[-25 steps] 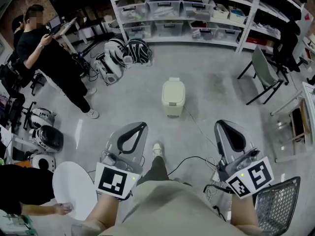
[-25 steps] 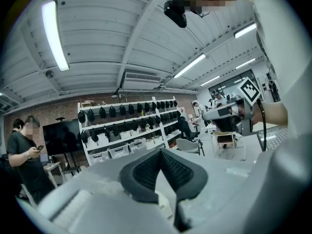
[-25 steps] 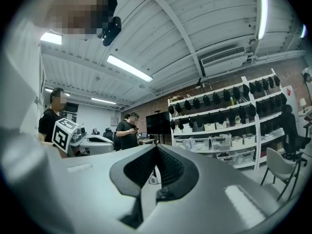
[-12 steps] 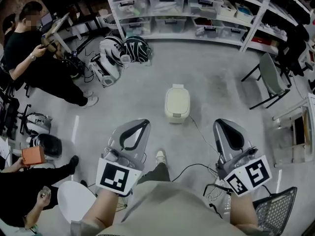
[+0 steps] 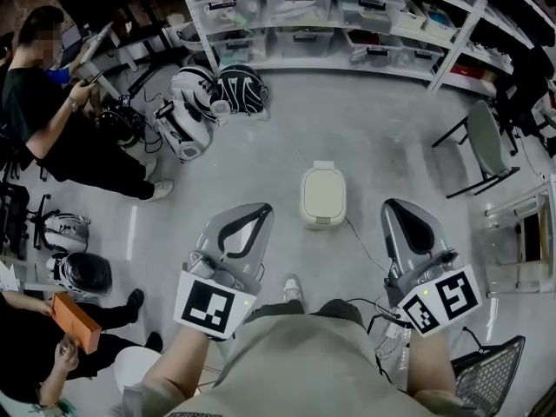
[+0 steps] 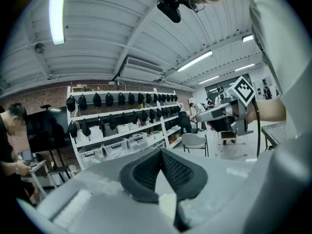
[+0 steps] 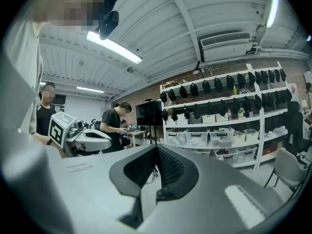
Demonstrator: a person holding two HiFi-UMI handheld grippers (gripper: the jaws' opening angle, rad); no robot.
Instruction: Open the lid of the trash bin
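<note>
The bin (image 5: 320,219) stands on the grey floor (image 5: 391,120) ahead of the person, its cream lid (image 5: 322,189) down flat. Both grippers are held low and level in front of the body, well short of the bin, which lies between their lines and touches neither. The left gripper (image 5: 259,212) has its fingers pressed together at the tips, with nothing between them; its own view shows only the shelves and floor past the closed tips. The right gripper (image 5: 395,210) is the same: tips meeting, nothing held. A thin cable (image 5: 360,243) runs over the floor from beside the bin toward the right gripper. Shelves (image 5: 347,24) with storage boxes line the far wall, a chair (image 5: 484,146) stands to the right, and a person in black (image 5: 52,129) stands at the left.
</note>
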